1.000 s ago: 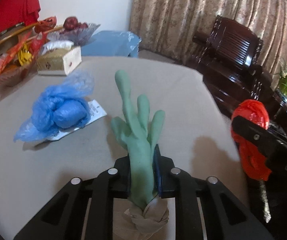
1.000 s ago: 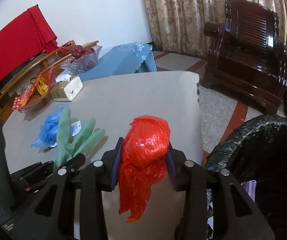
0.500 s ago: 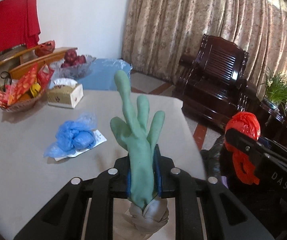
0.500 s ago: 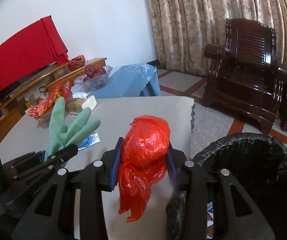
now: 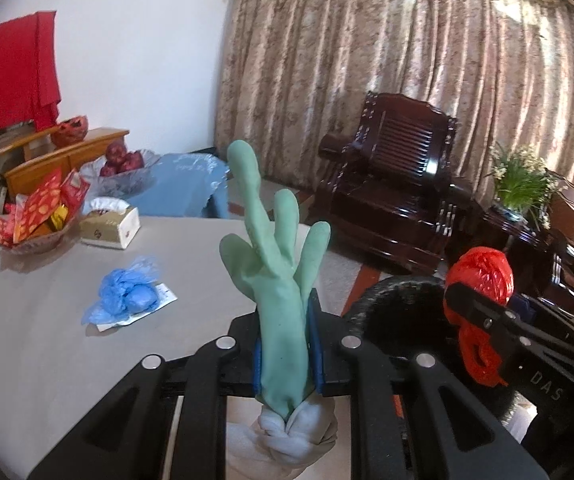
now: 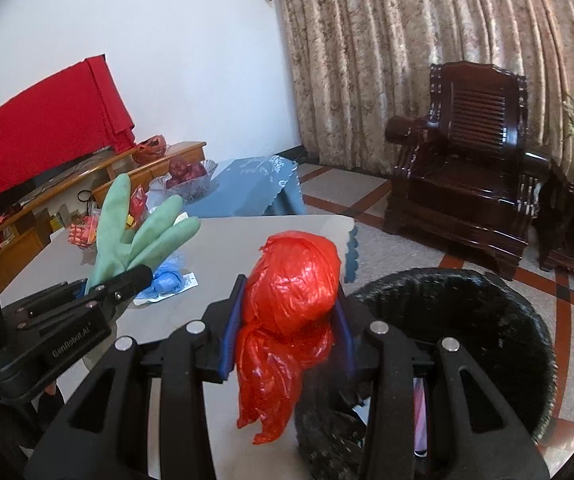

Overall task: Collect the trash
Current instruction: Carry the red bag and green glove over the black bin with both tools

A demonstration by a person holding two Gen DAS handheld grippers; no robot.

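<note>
Beside table [image 5: 39, 344]: left gripper [image 5: 287, 344] clamped green rubber glove [image 5: 277, 264]; right gripper [image 6: 287, 332] clamped red plastic bag [image 6: 291, 280] near black bin [image 6: 467, 320], seemingly undropped; blue bag [image 5: 127, 296] remained on table.

A plain white wall [image 6: 191, 40] met long beige patterned curtains [image 6: 387, 60], through which daylight glowed. A dark carved wooden armchair [image 6: 467, 176] stood on the pale tiled floor with red-brown stripes [image 6: 567, 300], near a leafy green potted plant [image 5: 523, 180]. A red cloth [image 6: 47, 124] hung against the wall above a low light-wood cabinet [image 6: 147, 168].
</note>
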